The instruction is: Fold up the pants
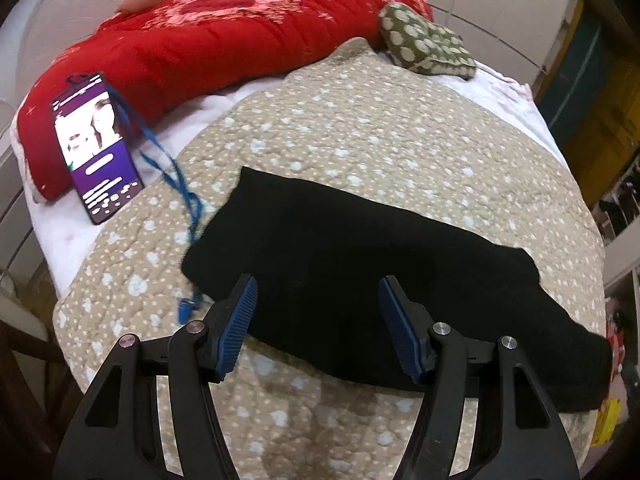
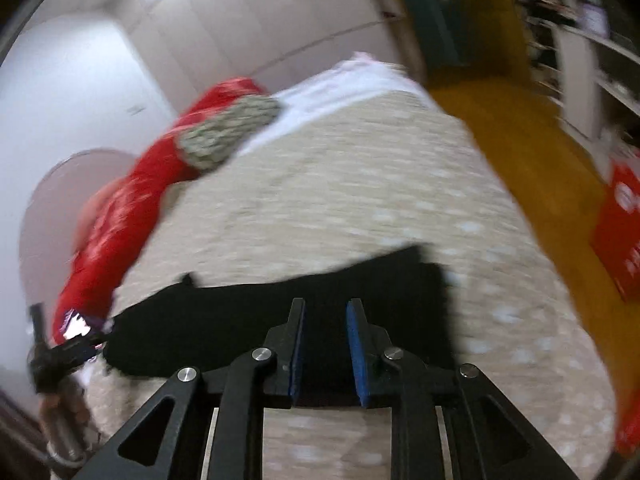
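Observation:
The black pants [image 1: 360, 276] lie folded in a long band across the beige dotted quilt [image 1: 360, 128] on the bed. My left gripper [image 1: 318, 286] is open, its blue pads wide apart just above the near edge of the pants, holding nothing. In the blurred right wrist view the pants [image 2: 240, 316] lie across the quilt [image 2: 340, 200]. My right gripper [image 2: 325, 306] is open with a narrower gap, over the right end of the pants, empty.
A phone with a lit screen [image 1: 96, 148] and a blue lanyard [image 1: 176, 184] lie at the left. A red blanket [image 1: 224, 36] and an olive dotted pillow [image 1: 424, 44] sit at the bed's far side. The yellow floor [image 2: 520, 148] and shelves are to the right.

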Tool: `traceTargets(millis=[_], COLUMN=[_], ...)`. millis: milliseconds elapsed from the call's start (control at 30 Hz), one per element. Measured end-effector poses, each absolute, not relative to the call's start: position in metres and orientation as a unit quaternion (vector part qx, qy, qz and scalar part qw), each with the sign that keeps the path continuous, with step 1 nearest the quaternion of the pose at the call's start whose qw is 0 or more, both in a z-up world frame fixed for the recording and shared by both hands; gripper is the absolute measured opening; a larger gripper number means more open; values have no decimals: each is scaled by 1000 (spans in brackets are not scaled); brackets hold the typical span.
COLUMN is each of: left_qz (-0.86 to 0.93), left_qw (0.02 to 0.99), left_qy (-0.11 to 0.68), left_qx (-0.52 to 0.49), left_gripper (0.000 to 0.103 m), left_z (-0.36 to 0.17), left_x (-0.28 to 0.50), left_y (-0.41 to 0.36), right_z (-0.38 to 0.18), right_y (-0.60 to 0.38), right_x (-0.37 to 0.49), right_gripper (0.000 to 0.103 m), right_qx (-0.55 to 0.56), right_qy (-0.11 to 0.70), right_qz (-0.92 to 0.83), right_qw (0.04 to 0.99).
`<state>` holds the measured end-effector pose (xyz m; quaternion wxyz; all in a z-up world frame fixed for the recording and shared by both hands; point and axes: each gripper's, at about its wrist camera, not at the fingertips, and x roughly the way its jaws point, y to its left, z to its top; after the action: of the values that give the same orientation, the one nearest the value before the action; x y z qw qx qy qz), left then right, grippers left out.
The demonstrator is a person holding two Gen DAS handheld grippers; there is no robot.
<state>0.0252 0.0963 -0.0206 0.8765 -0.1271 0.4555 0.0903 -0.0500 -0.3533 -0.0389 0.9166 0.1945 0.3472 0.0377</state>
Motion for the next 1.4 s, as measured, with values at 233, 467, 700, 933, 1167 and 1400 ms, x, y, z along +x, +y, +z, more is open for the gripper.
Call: traceTargets(millis=[233, 467, 700, 933, 1167, 1400], left_qz=[119, 130, 142, 141, 119, 87], left_qw=[868, 862, 861, 867, 880, 882], left_qy=[460, 477, 482, 469, 451, 453], left_qx=[-142, -112, -84, -85, -90, -95], left_gripper=[63, 63, 68, 68, 68, 68], left_z=[-29, -52, -65, -54, -35, -41], left_x=[30, 52, 70, 60, 43, 32], left_y=[120, 119, 115, 109, 88, 61], right_z=[-49, -98, -115, -86, -76, -99], right_y=[-224, -151, -133, -150, -155, -152], right_x=[38, 120, 150, 117, 66, 39], right_gripper=[23, 28, 28, 31, 31, 31], right_qx=[85, 43, -3, 7, -10, -13], right_qy=[368, 433, 411, 408, 402, 422], right_qz=[157, 147, 95, 122, 139, 153], right_qw=[913, 888, 907, 905, 905, 894])
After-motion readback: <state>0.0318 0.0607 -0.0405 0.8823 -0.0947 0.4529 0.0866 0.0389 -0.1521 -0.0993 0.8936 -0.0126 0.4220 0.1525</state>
